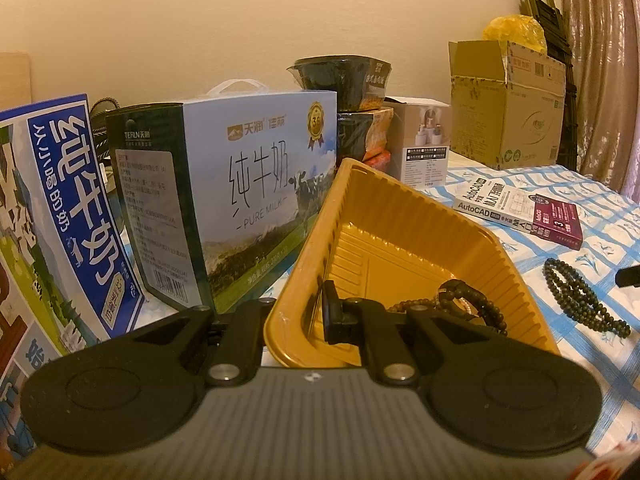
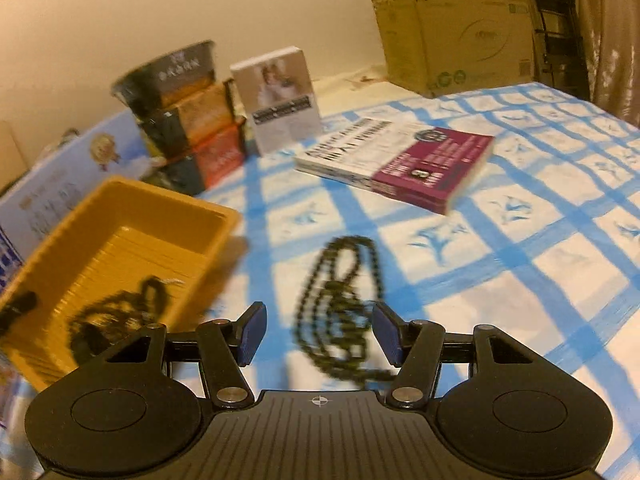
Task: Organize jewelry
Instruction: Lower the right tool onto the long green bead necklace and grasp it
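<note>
Blue-and-white checked cloth (image 2: 460, 288) covers the surface, which backs onto a plain cream wall (image 1: 240, 20) with a curtain (image 1: 600, 60) at the 2 o'clock edge of the left wrist view. The right wrist view is smeared by motion, so print on the boxes and the single beads there are hard to make out. Largest at the back stands an open cardboard box (image 1: 508, 104), with a yellow bag (image 1: 514, 30) half hidden behind it; two milk cartons (image 1: 248, 184) fill the 9 to 11 o'clock side, the nearer one cut off by the frame. A stack of dark food bowls (image 2: 188, 120) and a small white box (image 2: 280, 96) stand toward 12 o'clock, and an AutoCAD book (image 2: 400, 160) lies flat. The yellow plastic tray (image 1: 400, 232) is tilted, its long axis running from 6 toward 12 o'clock; the left gripper (image 1: 316, 316) is pinching its near wall, one pad inside, the other hidden behind the rim. Dark bead strands (image 1: 468, 304) lie inside at the near end, partly covered by the linkage. A second dark bead necklace (image 2: 340, 308) lies on the cloth, stretched from 6 to 12 o'clock, between the spread blue pads of the right gripper (image 2: 320, 332), which do not touch it.
</note>
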Available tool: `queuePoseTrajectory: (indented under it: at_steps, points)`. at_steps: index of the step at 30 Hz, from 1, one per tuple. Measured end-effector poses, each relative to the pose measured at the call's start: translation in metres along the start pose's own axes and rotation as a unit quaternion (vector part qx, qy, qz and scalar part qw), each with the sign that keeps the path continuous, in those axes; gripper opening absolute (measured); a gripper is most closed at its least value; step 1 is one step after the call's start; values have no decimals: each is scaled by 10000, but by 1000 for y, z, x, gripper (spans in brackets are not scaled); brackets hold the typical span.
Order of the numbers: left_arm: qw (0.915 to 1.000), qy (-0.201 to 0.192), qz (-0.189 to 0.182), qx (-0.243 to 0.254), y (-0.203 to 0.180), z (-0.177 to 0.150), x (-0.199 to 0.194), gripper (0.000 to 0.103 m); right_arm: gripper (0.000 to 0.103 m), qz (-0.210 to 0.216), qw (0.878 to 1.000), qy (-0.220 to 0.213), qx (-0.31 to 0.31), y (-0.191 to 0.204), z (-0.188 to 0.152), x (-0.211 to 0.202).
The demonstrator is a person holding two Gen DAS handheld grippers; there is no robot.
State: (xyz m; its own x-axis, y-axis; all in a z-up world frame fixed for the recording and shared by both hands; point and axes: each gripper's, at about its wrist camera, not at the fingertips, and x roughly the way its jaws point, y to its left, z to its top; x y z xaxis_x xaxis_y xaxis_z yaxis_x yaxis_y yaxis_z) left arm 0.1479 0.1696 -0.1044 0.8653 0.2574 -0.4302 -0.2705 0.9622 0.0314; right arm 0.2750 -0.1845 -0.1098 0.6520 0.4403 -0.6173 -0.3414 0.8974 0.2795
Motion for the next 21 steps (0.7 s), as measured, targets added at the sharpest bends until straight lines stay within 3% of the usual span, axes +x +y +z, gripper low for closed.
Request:
queuePoseTrajectory:
  at_steps: [7,13,21]
  points:
    - [10000,1,3,11,0,0,0,10,59,-192,9994,196,-215,-14,-6,14]
    - [10000,4,0,19,0,1,0,10,59,-32,9984,338,-444,-17,-9,25]
    - [10000,4,-1,16,0,0,1,10,72,181,9954,462,-814,-11,-7,42]
